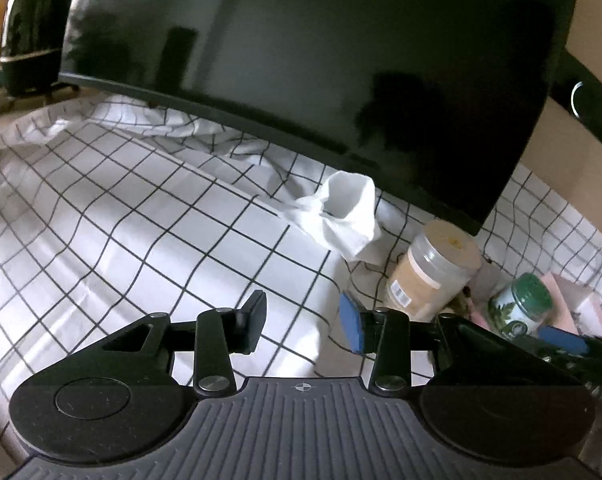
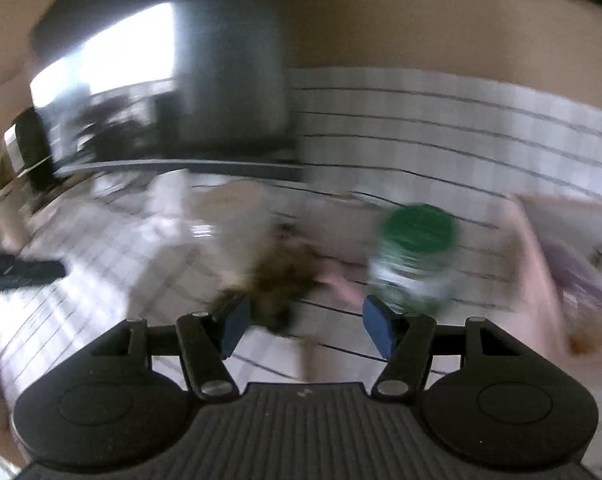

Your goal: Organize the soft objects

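Fingers spread and holding nothing, the left hand-held gripper [image 1: 303,322] hangs over the checked cloth [image 1: 141,216] on the table. Beyond it a crumpled white sock [image 1: 343,212] lies on the cloth beneath the edge of a dark monitor [image 1: 321,52], with a tan jar [image 1: 433,268] just beside it. The right hand-held gripper [image 2: 303,330] is likewise spread wide; a blurred brown soft thing [image 2: 279,276] lies just ahead, a green-lidded jar [image 2: 415,256] beside it.

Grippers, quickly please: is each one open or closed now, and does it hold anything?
Left gripper: open, holding nothing, above the checked cloth.
Right gripper: open, holding nothing; the view is blurred.
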### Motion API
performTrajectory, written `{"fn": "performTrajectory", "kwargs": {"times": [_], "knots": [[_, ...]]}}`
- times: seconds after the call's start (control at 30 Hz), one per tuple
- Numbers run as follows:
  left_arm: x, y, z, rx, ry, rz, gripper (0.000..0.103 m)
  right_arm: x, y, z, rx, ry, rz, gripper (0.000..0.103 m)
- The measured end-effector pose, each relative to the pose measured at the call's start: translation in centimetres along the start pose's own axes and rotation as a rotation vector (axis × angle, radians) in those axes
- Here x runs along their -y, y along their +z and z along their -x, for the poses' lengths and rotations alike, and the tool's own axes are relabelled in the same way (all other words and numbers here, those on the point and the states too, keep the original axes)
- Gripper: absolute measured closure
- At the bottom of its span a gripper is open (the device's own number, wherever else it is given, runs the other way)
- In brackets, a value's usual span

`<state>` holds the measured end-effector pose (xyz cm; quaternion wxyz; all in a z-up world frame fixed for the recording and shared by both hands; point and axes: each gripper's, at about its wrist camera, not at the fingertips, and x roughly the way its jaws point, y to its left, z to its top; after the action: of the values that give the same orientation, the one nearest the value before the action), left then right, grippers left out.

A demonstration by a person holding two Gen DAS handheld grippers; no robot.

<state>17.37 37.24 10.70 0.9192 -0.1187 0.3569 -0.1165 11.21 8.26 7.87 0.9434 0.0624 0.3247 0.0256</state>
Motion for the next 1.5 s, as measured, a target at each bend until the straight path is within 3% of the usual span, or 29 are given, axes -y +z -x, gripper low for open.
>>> {"fn": "performTrajectory", "kwargs": {"times": [0.13,0.2,0.3,0.4,0.5,0.57,0.63,0.8,0.97,1.13,1.23,1.33,1.5], "knots": [[-2.9,0.2,0.8,0.004,-0.092,0.076,0.059,-5.8,1.0,-1.4,0.042,0.048,0.211,0.040],[-4.2,0.0,1.8,0.012,-0.096,0.118,0.059,-8.7,2.1,-2.9,0.062,0.071,0.305,0.040],[-5.7,-0.4,3.2,0.005,-0.089,0.127,0.059,-12.3,4.5,-6.7,0.050,0.095,0.336,0.041],[-6.8,-0.5,4.2,0.008,-0.063,0.128,0.059,-15.4,6.3,-11.2,0.056,-0.029,0.377,0.055],[-7.7,-0.3,4.9,0.019,-0.039,0.135,0.059,-16.9,7.4,-15.5,0.029,-0.128,0.388,0.057],[-8.2,-0.1,4.9,0.023,-0.023,0.147,0.059,-17.3,7.8,-17.6,-0.012,-0.137,0.385,0.069],[-8.6,0.1,4.7,0.026,-0.015,0.158,0.059,-17.3,7.9,-18.1,-0.051,-0.089,0.387,0.101],[-7.7,1.3,2.8,0.020,-0.060,0.138,0.059,-15.7,5.0,-12.6,-0.093,0.113,0.354,0.101],[-3.1,2.0,-0.7,-0.031,-0.190,0.043,0.059,-10.7,-0.2,-6.6,-0.212,0.184,0.290,0.101],[4.7,1.7,-4.5,-0.083,-0.326,-0.122,0.059,-5.3,-3.6,-2.0,-0.279,0.052,0.234,0.101],[9.5,0.9,-6.1,-0.089,-0.360,-0.221,0.059,-2.5,-4.5,-0.1,-0.296,-0.039,0.171,0.101],[12.8,-0.5,-8.6,-0.115,-0.294,-0.289,0.059,-0.1,-4.7,1.6,-0.284,-0.120,0.143,0.101],[15.1,-2.5,-11.7,-0.207,-0.144,-0.310,0.059,3.7,-5.3,3.8,-0.249,-0.250,0.144,0.101]]}}
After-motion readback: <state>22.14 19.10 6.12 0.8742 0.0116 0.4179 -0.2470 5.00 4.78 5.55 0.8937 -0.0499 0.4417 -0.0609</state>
